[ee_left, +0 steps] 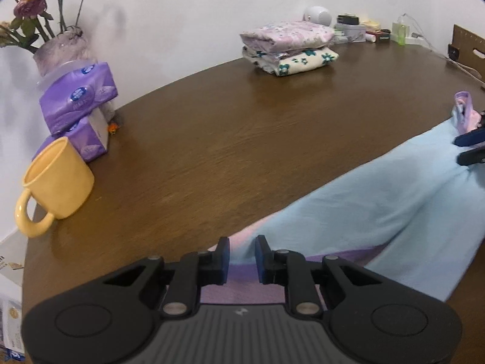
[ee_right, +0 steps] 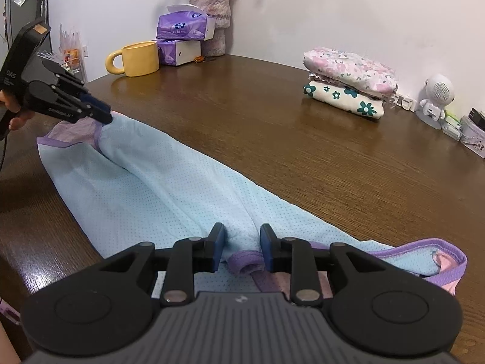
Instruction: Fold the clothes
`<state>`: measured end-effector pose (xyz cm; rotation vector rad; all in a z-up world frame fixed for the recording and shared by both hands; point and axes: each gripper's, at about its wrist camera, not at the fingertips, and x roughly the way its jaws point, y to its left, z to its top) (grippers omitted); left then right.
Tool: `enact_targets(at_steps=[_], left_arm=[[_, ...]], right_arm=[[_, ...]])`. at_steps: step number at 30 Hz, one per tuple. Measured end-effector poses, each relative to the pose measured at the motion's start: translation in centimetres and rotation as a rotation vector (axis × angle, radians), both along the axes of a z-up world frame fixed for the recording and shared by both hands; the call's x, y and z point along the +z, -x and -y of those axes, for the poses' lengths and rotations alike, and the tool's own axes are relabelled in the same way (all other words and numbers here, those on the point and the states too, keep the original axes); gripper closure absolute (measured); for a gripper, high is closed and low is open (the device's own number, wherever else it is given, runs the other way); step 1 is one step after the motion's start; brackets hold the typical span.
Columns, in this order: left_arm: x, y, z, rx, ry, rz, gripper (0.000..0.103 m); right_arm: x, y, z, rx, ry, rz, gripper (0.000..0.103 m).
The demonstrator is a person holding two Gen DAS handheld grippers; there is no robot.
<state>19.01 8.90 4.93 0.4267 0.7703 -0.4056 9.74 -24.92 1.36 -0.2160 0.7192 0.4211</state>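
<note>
- Light-blue perforated garment with purple trim [ee_right: 157, 188] lies stretched from the lower right to the left of the right wrist frame, on the brown wooden worktop [ee_right: 303, 157].
- Left hand-held gripper [ee_right: 103, 115] pinches its far end; right hand-held gripper [ee_right: 241, 247], jaws narrow, clamps a bunched fold.
- Risk, as I judge it: uneven pulling lets thin fabric slip free, skewing the fold.

A light blue perforated garment with purple trim [ee_right: 169, 182] lies stretched across the dark brown wooden table [ee_right: 272, 139], running from far left toward the near right. The right gripper [ee_right: 242, 247] sits over its near end, and a bunched roll of purple trim lies between its two blue-padded fingers [ee_right: 219, 250]; whether the pads press it cannot be told. At the far left the left gripper [ee_right: 104, 116], held by a hand [ee_right: 13, 112], pinches the garment's other end with its tips together. Farther back stand a yellow ceramic mug [ee_right: 141, 58], two purple tissue packs [ee_right: 182, 36] and a stack of folded floral clothes [ee_right: 348, 82].
</note>
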Motion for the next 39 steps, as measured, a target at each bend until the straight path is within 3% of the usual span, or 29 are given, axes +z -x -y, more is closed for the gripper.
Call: enact_targets(at_steps=[4,10,13,19,23,29,34,38,39], left_arm=[[-0.4,-0.8,0.4,0.003,-0.019,0.040,0.093],[0.8,-1.0,-0.7,0.067,0.037,0.055,0.089],[1.5,-0.4,-1.6,0.061,0.060,0.021,0.089],[1.3,0.0,-1.9,0.046,0.079,-0.082,0.082],[0.8,-1.1,-2.3,0.111,0.149,-0.144,0.082],[1.0,-1.6,-3.1,0.198,0.219,-0.157,0.081],[0.8,-2.0,-4.0,0.262,0.243,-0.173,0.070],[0.7,-2.9,-4.6,0.291,0.303,-0.182,0.074],[0.7,-3.0,-4.7,0.294,0.313,-0.179,0.090]], right_arm=[[-0.1,0.2,-0.1,-0.007,0.006,0.015,0.076],[-0.2,0.5,-0.2,-0.023,0.012,0.034,0.072],[-0.2,0.5,-0.2,-0.025,0.010,0.036,0.071],[0.1,0.4,-0.6,-0.010,0.028,0.040,0.056],[0.1,0.5,-1.0,-0.007,0.035,0.053,0.053],[0.3,0.8,-1.0,-0.012,0.040,0.064,0.050],[0.2,0.8,-1.0,-0.013,0.039,0.066,0.048],[0.0,0.8,-1.2,-0.006,0.039,0.064,0.048],[0.0,0.8,-1.2,-0.006,0.041,0.065,0.048]])
